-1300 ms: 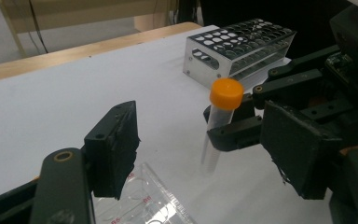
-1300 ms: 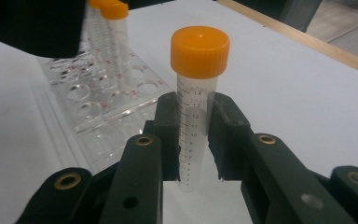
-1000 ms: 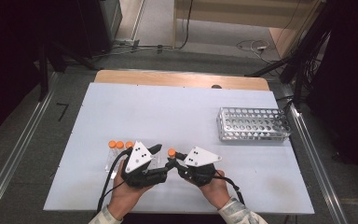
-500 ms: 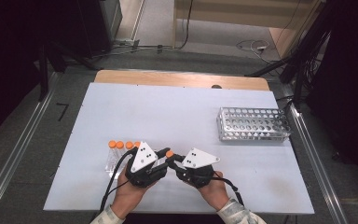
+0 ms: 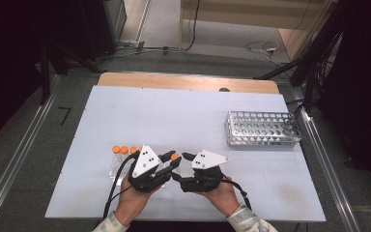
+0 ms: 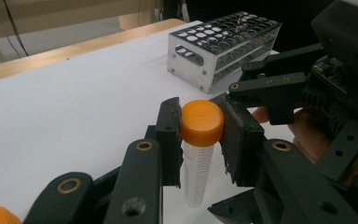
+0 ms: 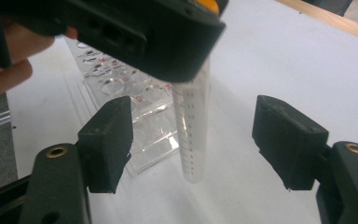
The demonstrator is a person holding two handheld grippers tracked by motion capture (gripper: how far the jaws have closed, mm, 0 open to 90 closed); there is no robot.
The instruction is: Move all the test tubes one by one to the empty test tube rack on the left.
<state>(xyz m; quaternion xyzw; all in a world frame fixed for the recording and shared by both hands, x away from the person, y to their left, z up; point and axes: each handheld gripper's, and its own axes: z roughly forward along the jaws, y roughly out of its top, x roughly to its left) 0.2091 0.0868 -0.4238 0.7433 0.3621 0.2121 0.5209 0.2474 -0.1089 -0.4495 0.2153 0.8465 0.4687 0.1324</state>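
Observation:
My left gripper (image 6: 200, 128) is shut on the orange cap of a clear graduated tube (image 6: 198, 163), which hangs upright above the white table. In the high view the left gripper (image 5: 173, 159) holds that tube (image 5: 174, 157) near the table's front middle. The right gripper (image 5: 181, 166) faces it from the right, almost touching. In the right gripper view the right gripper (image 7: 193, 144) stands open, its jaws on either side of the tube's lower body (image 7: 192, 130) without touching it.
A clear plastic rack (image 5: 118, 162) with orange-capped tubes (image 5: 121, 150) sits just left of the left gripper. A metal tube rack (image 5: 263, 128) stands at the right. The table's front edge is close below the hands.
Both hands have shifted slightly; the left gripper with the tube has come a little closer to the right gripper, whose jaws now flank the tube.

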